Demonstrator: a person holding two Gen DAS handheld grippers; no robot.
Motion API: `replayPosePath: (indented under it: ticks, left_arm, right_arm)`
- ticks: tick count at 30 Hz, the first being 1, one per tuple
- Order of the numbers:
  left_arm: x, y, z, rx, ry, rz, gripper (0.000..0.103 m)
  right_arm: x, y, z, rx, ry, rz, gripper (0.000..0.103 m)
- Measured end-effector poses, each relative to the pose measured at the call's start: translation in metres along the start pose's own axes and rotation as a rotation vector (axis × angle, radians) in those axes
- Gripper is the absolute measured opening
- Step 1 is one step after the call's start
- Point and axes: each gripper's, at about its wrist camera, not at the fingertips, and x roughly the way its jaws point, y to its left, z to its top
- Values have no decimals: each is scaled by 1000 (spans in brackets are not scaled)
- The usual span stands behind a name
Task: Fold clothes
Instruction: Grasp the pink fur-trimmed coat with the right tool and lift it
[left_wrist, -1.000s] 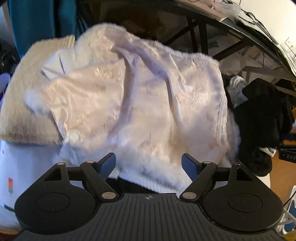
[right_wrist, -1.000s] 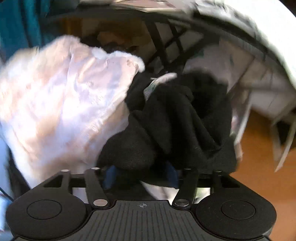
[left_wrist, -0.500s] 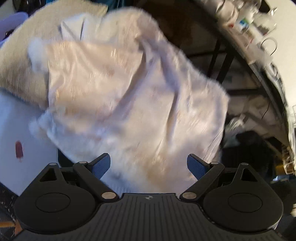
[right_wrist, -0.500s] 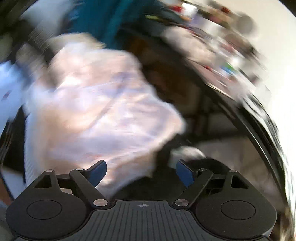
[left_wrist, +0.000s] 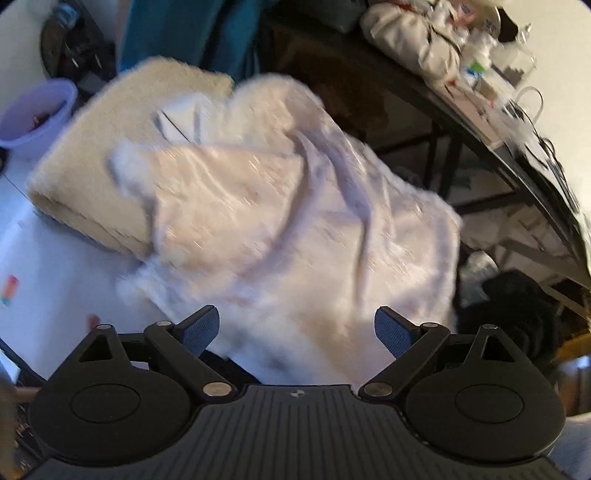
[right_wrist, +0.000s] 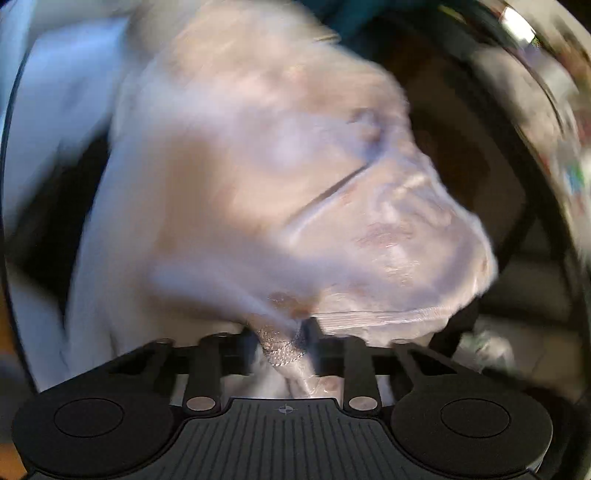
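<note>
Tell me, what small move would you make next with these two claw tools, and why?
Probably close the open left gripper on the near hem of the fluffy white garment. The right gripper already pinches that garment's edge, while the left holds nothing, and the garment lies rumpled; two grips would let it be spread.

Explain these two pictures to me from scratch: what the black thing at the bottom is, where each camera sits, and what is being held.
Each picture comes from a camera mounted on a hand-held two-finger gripper; a person carries one in each hand. The black parts at the bottom are the grippers themselves. In the left wrist view, the left gripper is open and holds nothing; ahead lies a white furry garment partly over a folded beige blanket, with black clothes to the right. In the blurred right wrist view, the right gripper is shut on the white garment's fabric.
</note>
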Motion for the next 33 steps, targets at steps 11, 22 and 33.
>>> replayPosePath:
  ticks: [11,22,33]
  left_arm:
    - [-20,5,15,78,-96,-95,96]
    - [-23,-97,-4,500,-80,-277,101]
    - [-11,-78,-9,489,-64,-168,101]
  right_arm:
    - [-132,-157,33,805,-517,233,11]
    - [-182,-172,45,794,-599,303,10]
    - [-251,-177,69,761,-774,377,9]
